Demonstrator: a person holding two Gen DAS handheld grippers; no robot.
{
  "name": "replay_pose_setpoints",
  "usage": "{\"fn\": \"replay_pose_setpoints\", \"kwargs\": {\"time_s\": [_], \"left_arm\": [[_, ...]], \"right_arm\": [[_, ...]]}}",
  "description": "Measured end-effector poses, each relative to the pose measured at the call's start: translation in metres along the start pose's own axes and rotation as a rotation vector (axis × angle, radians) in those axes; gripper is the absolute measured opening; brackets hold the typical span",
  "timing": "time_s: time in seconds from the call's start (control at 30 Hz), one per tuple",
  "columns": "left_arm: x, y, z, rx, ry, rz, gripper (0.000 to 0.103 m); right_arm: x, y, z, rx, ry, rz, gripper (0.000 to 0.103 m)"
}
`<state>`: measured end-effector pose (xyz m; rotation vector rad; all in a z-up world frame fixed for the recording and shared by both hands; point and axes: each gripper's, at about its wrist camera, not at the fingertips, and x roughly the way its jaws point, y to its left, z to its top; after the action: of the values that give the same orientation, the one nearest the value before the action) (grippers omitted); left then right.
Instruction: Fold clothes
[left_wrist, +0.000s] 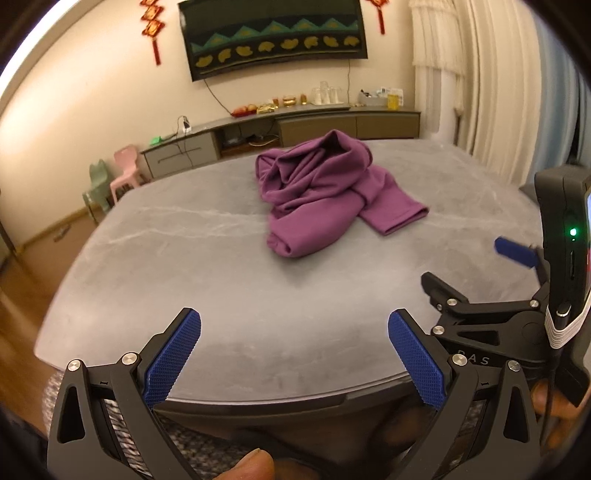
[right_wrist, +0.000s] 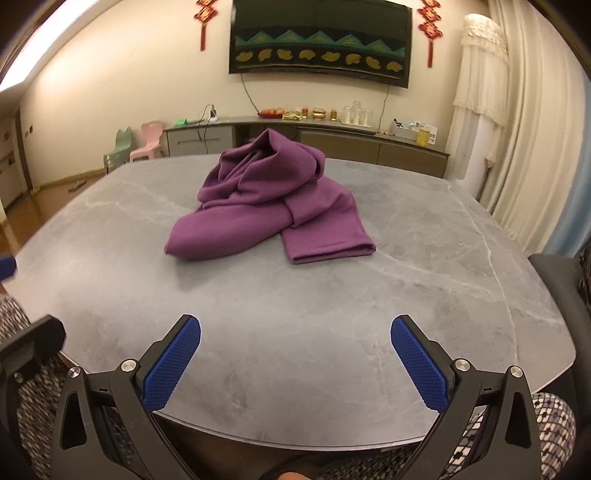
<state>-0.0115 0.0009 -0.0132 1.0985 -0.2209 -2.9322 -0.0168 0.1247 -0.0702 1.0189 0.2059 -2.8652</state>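
A purple garment (right_wrist: 266, 206) lies crumpled on the grey marbled counter (right_wrist: 406, 295), a little above the middle of the frame in the right wrist view and right of centre in the upper half of the left wrist view (left_wrist: 325, 192). The cloth is thick and matte, bunched into a heap whose highest folds rise at the far end and form a dark hollow opening. Below that heap a smooth rounded lobe spreads toward the lower left, and a flat, hemmed piece, which looks like a sleeve or a leg, sticks out toward the lower right, overlapping the lobe where they cross.

The left tool (left_wrist: 294, 354) hovers at the near counter (left_wrist: 147, 277) edge at the bottom of its frame, its blue ribbed pads spread wide with nothing between them. The right tool (right_wrist: 295, 360) sits likewise at the bottom of its frame, pads wide apart and empty. Both are well apart from the garment. The right tool also shows at the right edge of the left wrist view (left_wrist: 476, 266).
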Motion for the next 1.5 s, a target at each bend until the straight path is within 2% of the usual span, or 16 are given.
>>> {"fn": "replay_pose_setpoints", "kwargs": {"time_s": [0.23, 0.3, 0.37, 0.4, 0.43, 0.5, 0.57, 0.63, 0.73, 1.07, 1.1, 1.13, 1.17, 1.2, 1.23, 1.5], "left_arm": [[0.000, -0.001, -0.001, 0.017, -0.002, 0.014, 0.101], [-0.002, -0.001, -0.001, 0.021, -0.015, 0.006, 0.101], [-0.007, -0.003, 0.000, 0.031, -0.037, 0.004, 0.096], [-0.009, -0.005, 0.000, 0.037, -0.045, 0.001, 0.074], [-0.009, -0.006, 0.001, 0.041, -0.042, 0.006, 0.040], [-0.008, -0.008, 0.002, 0.041, -0.027, -0.016, 0.019], [-0.009, -0.011, 0.001, 0.049, -0.033, -0.016, 0.010], [-0.008, -0.010, 0.001, 0.040, -0.032, -0.039, 0.005], [-0.005, -0.008, 0.002, 0.022, -0.036, -0.070, 0.002], [0.008, -0.001, 0.008, -0.006, -0.050, -0.104, 0.004], [0.009, -0.002, 0.009, -0.004, -0.051, -0.110, 0.009], [0.010, -0.002, 0.011, -0.003, -0.051, -0.114, 0.031], [0.012, -0.003, 0.013, -0.002, -0.053, -0.110, 0.048], [0.013, -0.002, 0.015, -0.008, -0.065, -0.108, 0.071], [0.013, -0.001, 0.017, -0.016, -0.084, -0.108, 0.072], [0.051, 0.018, 0.044, -0.056, -0.034, -0.153, 0.072]], "right_arm": [[0.004, 0.000, -0.003, -0.030, 0.001, -0.001, 0.103], [0.004, -0.001, -0.003, -0.031, 0.005, -0.001, 0.095], [0.006, 0.001, -0.003, -0.041, 0.017, 0.005, 0.073], [0.007, 0.001, -0.004, -0.045, 0.024, 0.008, 0.068], [0.007, 0.002, -0.004, -0.050, 0.029, 0.012, 0.060], [0.007, 0.003, -0.004, -0.057, 0.031, 0.011, 0.050], [0.006, 0.004, -0.004, -0.057, 0.029, 0.020, 0.027], [0.005, 0.003, -0.005, -0.052, 0.027, 0.039, 0.012], [0.001, 0.004, -0.005, -0.054, 0.007, 0.055, 0.003], [0.007, 0.006, -0.002, -0.077, 0.011, 0.008, 0.006], [0.008, 0.005, -0.002, -0.078, 0.012, -0.003, 0.010], [0.009, 0.005, -0.001, -0.078, 0.014, -0.013, 0.027], [0.010, 0.004, -0.001, -0.078, 0.015, -0.023, 0.051], [0.009, 0.004, 0.001, -0.077, 0.011, -0.038, 0.060], [0.010, 0.003, 0.003, -0.079, 0.008, -0.050, 0.065], [0.032, 0.010, 0.023, -0.095, 0.086, -0.075, 0.065]]}}
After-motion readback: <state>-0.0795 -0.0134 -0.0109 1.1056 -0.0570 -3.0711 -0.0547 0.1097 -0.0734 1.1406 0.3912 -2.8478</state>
